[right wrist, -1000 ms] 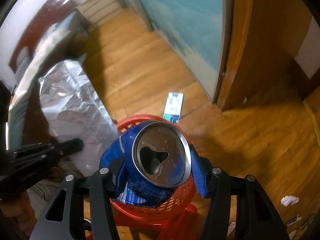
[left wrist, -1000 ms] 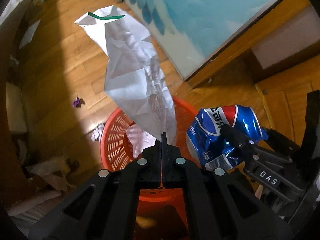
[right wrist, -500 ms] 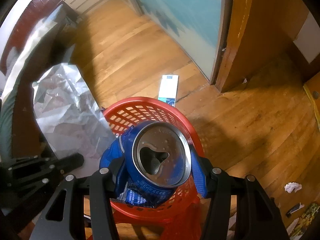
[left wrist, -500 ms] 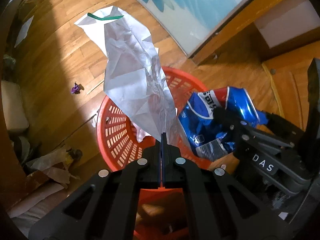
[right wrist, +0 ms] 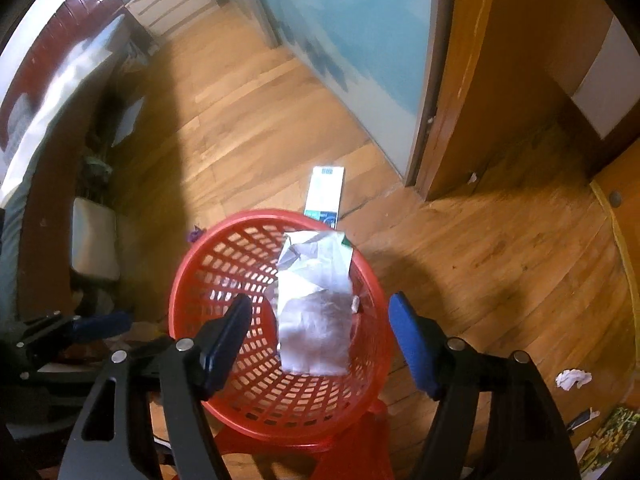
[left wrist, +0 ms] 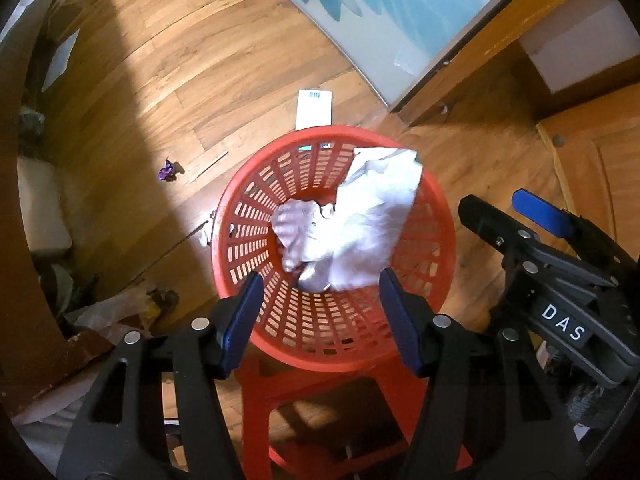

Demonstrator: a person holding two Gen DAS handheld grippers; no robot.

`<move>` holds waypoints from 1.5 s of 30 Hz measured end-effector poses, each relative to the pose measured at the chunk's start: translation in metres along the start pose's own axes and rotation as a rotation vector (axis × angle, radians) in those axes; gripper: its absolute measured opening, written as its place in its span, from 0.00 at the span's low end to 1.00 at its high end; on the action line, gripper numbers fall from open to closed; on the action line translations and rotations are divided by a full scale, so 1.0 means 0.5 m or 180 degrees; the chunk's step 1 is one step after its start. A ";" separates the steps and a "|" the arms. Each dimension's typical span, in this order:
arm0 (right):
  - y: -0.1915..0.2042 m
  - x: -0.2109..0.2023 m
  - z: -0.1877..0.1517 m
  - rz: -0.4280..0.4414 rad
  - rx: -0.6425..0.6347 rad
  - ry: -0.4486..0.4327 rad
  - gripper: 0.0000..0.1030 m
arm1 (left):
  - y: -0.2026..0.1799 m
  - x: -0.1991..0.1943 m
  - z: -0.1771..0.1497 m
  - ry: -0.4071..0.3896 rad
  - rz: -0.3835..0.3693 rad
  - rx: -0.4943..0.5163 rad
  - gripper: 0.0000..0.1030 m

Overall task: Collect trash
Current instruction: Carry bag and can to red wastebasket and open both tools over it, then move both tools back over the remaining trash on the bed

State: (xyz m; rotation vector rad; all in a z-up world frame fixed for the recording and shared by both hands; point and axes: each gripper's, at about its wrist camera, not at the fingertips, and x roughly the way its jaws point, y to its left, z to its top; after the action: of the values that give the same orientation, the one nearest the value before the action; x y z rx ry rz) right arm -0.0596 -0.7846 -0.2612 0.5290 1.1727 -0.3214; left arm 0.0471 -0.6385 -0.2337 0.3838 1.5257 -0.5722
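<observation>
Presently I record both grippers over the red basket [left wrist: 244,216], which stands on a red stool [left wrist: 320,400] on the wooden floor [left wrist: 160,80]. The left gripper [left wrist: 320,312] has its fingers spread wide and empty; the right gripper [right wrist: 320,340] likewise shows its fingers spread with nothing between them.

The crumpled white paper sheet [left wrist: 360,232] lies inside the basket, its upper corner leaning against the far rim. I see no can in the basket from either view; whether one sits beneath the sheet, I cannot tell.

Trash outstanding on the floor: a flat white-and-blue carton [right wrist: 326,192] just beyond the basket, a small purple scrap [left wrist: 168,170] to the left of the basket, and a white paper wad [right wrist: 573,378] to the right of it.

Handling assessment, my judgement only: the carton looks light and fairly stiff but lies flat, so I would take it across a short edge, working one finger under it. The wad should be soft and nearly weightless; a pinch through its middle ought to hold. The purple scrap is tiny and may slip out unless it is pinched squarely at its centre.
</observation>
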 end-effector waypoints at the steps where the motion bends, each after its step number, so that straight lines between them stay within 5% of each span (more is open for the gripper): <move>1: 0.002 -0.006 0.002 0.0005 0.0002 -0.0021 0.69 | 0.003 -0.004 -0.001 -0.0019 -0.0003 -0.0019 0.59; 10: 0.036 -0.063 0.027 0.0038 -0.0043 -0.0208 0.73 | 0.046 -0.072 -0.005 -0.0376 -0.0126 -0.0271 0.59; 17: 0.193 -0.167 0.066 0.0163 -0.0571 -0.0752 0.73 | 0.205 -0.235 -0.047 -0.1256 -0.0226 -0.0816 0.59; 21: 0.351 -0.226 0.085 0.0534 -0.0892 -0.1028 0.73 | 0.354 -0.366 -0.138 -0.1932 -0.0216 -0.1130 0.59; 24: 0.477 -0.252 0.089 0.0828 -0.1069 -0.1116 0.73 | 0.467 -0.459 -0.218 -0.2380 -0.0241 -0.1403 0.72; 30: 0.739 -0.281 0.053 0.1311 -0.1516 -0.1136 0.74 | 0.723 -0.591 -0.442 -0.3107 0.0310 -0.1957 0.77; 37: 1.001 -0.292 -0.064 0.1523 -0.2178 -0.1101 0.74 | 0.950 -0.512 -0.635 -0.3032 0.0872 -0.2521 0.77; 41: 1.094 -0.291 -0.115 0.1591 -0.2246 -0.1034 0.74 | 1.067 -0.473 -0.642 -0.2628 0.0828 -0.2787 0.77; 45: 1.163 -0.272 -0.158 0.1626 -0.2275 -0.0929 0.74 | 1.153 -0.464 -0.595 -0.2598 0.0675 -0.2645 0.77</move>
State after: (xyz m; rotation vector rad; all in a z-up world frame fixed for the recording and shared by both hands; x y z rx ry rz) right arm 0.1213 -0.2599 -0.0267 0.1264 0.7586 0.4418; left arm 0.1426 0.0258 -0.0775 -0.3116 0.7977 0.1152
